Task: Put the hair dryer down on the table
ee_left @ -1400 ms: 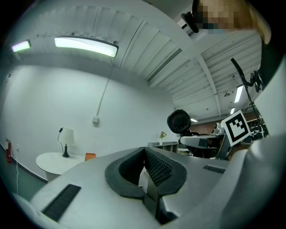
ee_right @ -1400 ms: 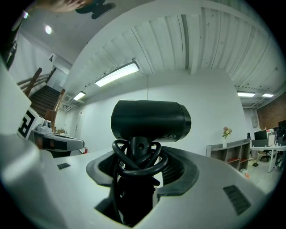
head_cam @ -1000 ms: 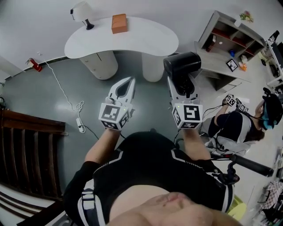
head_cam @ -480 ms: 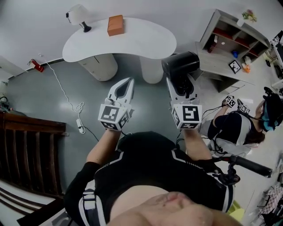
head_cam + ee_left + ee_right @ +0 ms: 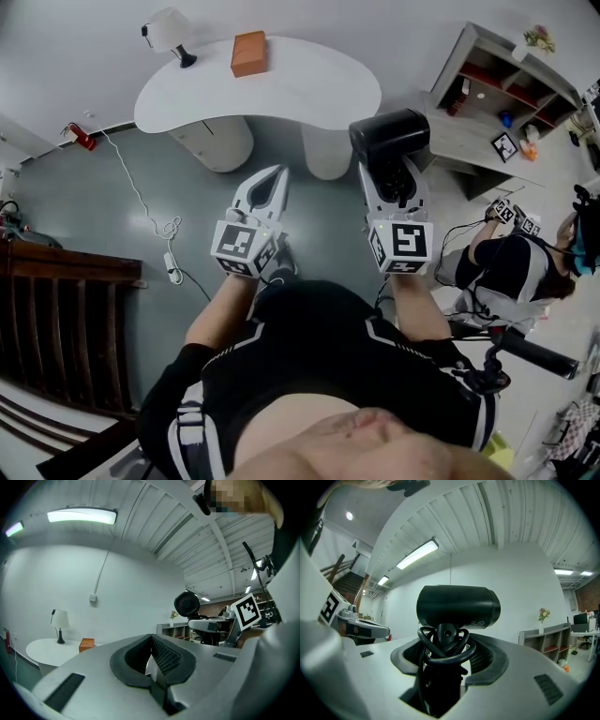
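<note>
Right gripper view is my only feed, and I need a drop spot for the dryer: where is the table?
Observer: The head view shows a white table ahead, slightly left of the dryer.
Operator: Anything on it?
Observer: A lamp and an orange box, both toward its left end; the right part is bare.
Operator: And the left gripper?
Observer: Shut, with nothing between its jaws.

black hair dryer (image 5: 389,139), cord round handle, held aloft, seemingly short of white table (image 5: 300,89).
</note>
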A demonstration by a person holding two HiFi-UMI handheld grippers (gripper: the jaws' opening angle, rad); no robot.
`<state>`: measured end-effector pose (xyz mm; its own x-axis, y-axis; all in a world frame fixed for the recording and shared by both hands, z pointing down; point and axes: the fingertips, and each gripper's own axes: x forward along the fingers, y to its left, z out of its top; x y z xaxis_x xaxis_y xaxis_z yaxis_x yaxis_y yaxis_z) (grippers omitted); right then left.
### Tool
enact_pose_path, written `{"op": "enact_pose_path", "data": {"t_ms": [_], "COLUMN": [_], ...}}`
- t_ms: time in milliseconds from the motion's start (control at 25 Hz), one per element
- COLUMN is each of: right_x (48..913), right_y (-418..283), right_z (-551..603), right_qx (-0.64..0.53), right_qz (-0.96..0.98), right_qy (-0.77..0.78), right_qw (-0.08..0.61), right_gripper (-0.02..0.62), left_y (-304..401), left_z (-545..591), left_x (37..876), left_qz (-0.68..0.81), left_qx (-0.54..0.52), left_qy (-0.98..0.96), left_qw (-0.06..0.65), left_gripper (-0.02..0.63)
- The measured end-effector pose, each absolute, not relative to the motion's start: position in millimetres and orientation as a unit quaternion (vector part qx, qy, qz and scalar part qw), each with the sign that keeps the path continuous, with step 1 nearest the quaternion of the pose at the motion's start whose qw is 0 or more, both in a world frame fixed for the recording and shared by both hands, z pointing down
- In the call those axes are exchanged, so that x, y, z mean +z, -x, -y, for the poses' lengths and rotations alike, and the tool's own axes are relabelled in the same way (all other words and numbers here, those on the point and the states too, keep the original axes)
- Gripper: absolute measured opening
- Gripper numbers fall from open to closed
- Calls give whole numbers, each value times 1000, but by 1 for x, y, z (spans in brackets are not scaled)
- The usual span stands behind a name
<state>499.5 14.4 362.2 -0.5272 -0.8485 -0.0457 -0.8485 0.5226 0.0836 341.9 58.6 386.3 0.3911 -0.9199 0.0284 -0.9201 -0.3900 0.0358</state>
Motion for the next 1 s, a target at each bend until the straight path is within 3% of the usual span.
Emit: {"op": "enact_pose_path", "data": {"t_ms": [1000], "right_x": [380], "right_y": [-393], "right_z": [125], "right_qx": [-40], "right_qz": [855], "right_qy": [-516], "right_qw": [32], "right_gripper": [256], "left_y": [-238], "left_z": [96], "left_x": [397], "left_qz": [513], "left_qx": [3], "left_qy": [-858], "left_qw": [26], "left_gripper": [32]}}
